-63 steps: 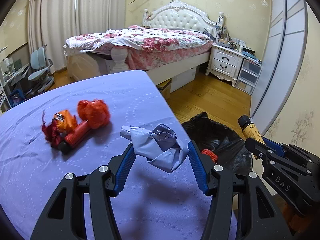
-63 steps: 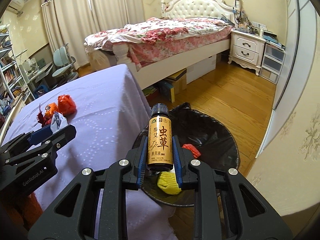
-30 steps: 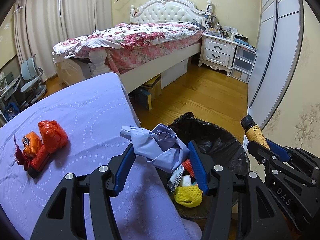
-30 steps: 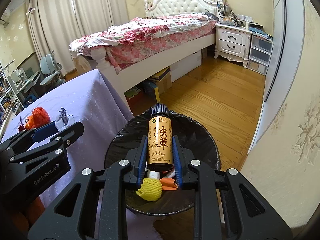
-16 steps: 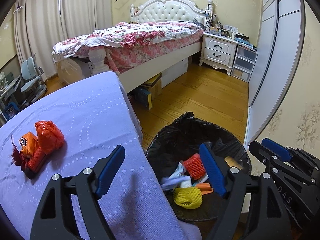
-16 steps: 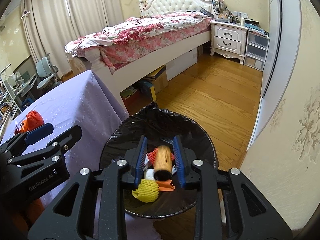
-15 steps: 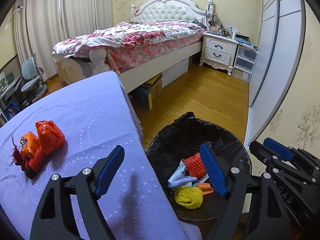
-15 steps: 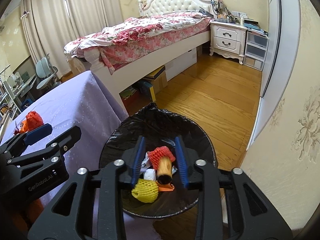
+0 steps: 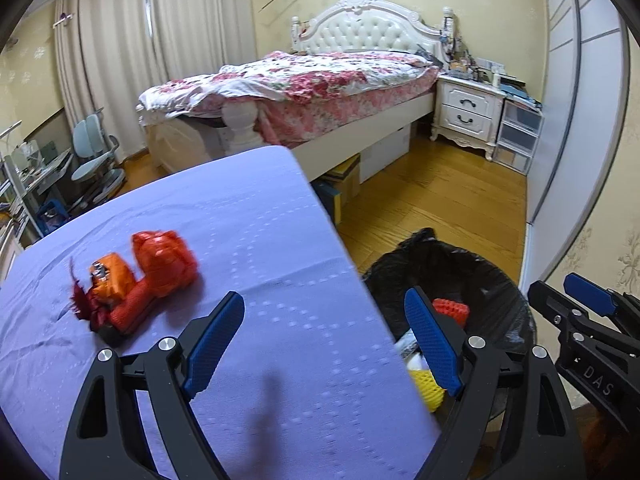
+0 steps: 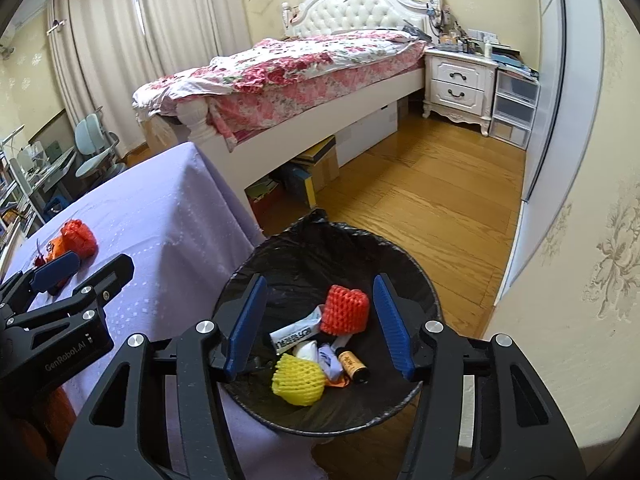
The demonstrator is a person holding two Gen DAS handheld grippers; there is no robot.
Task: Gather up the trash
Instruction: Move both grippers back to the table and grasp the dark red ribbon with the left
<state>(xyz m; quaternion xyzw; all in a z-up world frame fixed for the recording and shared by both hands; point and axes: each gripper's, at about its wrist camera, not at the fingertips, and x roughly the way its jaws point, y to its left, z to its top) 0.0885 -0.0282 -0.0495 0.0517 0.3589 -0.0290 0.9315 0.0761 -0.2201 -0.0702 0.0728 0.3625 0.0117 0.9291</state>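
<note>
both drops done: bottle [image 10: 353, 366] and purple wrapper [image 10: 330, 361] are now lying in the bin [image 10: 404, 396]. i'm holding left gripper [image 9: 326, 340] and right gripper [image 10: 320, 322] with fingers wide apart, empty. i'm swinging left toward the red-orange trash [image 9: 136, 280] remaining on the bench [image 9: 256, 216].

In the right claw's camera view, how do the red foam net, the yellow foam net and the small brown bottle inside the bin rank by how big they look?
1. Yellow foam net and red foam net: too alike to rank.
2. Small brown bottle, lying partly hidden: clearly smallest.

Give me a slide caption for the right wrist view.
Open right gripper above black-lined trash bin holding discarded foam nets and bottle.
</note>
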